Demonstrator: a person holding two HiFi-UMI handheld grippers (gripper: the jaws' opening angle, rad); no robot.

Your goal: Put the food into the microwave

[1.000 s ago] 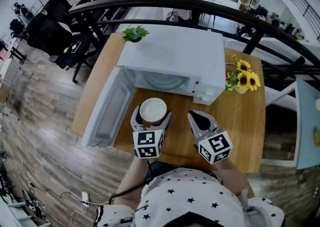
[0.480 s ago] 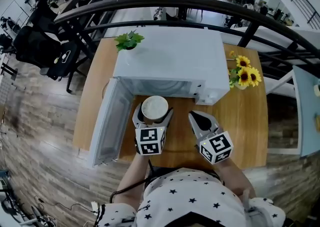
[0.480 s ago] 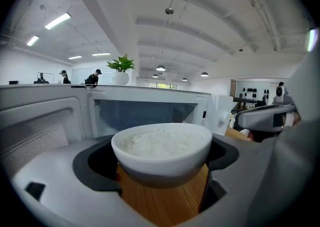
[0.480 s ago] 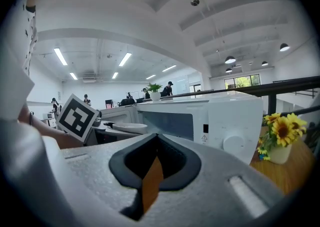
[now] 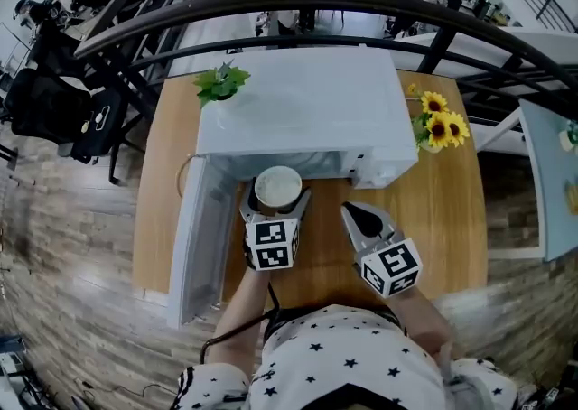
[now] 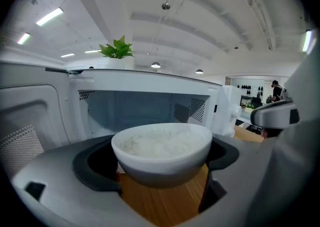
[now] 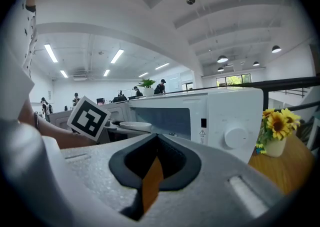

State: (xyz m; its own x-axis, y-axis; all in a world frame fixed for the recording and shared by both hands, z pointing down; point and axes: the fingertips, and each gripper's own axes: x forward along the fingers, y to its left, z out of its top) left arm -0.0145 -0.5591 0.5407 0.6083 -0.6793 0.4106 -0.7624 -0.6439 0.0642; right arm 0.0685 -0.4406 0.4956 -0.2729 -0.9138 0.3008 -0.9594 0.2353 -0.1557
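— Why does the microwave [image 5: 298, 110] have its door [image 5: 194, 237] swung out to the left of your left gripper [image 5: 275, 203]?
— So the cavity lies open straight ahead of it. My 2 jaws clamp the bowl of rice [image 6: 161, 147] by its sides, just short of that opening.
— Which way does the bowl point?
— Mouth up, rim level, so nothing spills. It's round, so I'd say it has no long axis. My right gripper [image 5: 354, 215], beside it, is closed on nothing.
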